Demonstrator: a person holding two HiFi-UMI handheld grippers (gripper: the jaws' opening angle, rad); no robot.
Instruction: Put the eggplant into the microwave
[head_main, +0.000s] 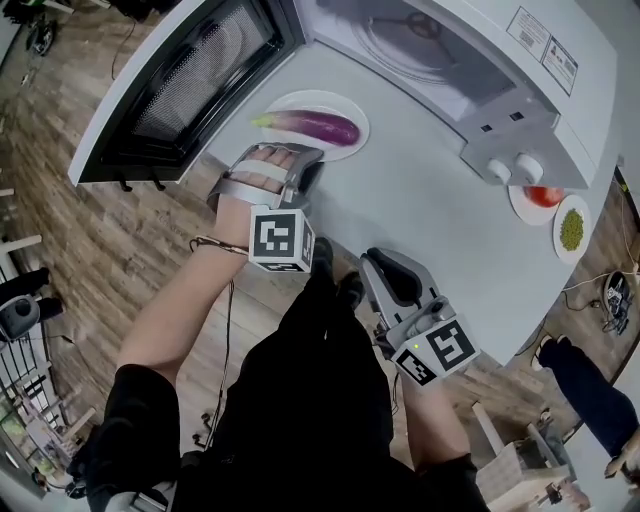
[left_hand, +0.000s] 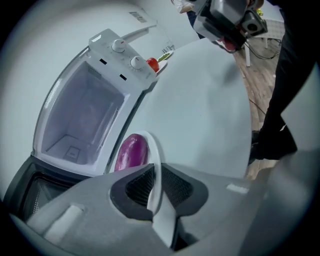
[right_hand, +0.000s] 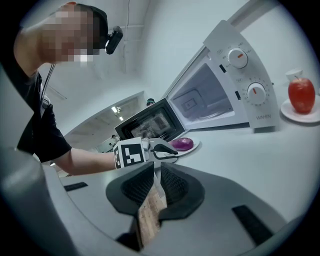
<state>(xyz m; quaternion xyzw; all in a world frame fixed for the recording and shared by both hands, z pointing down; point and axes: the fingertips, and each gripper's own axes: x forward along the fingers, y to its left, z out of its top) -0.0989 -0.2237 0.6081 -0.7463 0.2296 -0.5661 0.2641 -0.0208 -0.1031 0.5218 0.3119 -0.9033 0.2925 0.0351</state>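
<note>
Right claw (head_main: 385, 268) is nearest me, parked low near the desk (head_main: 410, 200) edge. Jaws are pressed together with nothing between them, so it's idle and well apart from the work.

Left claw (head_main: 283, 160) is the active one, clamped on the near rim of the white plate (head_main: 305, 100). In the left gripper view the rim runs straight up between the pads.

The eggplant (head_main: 320, 126) lies on that plate just past the left claw's tips and doesn't touch them. Its long axis runs crosswise to the claw, roughly parallel to the microwave's front, with the green stem end toward the door (head_main: 185, 80).

The plate sits on the desk right in front of the microwave (head_main: 520, 90). The door is swung fully open to the left and the cavity is empty.

Key relation: in the head view the cavity is beyond the plate and offset to the right. I read the coming move as lift, then push forward and right, carrying plate and eggplant in together.

Risk: with the eggplant lying crosswise it could roll if the plate tips, so keep the plate level.
</note>
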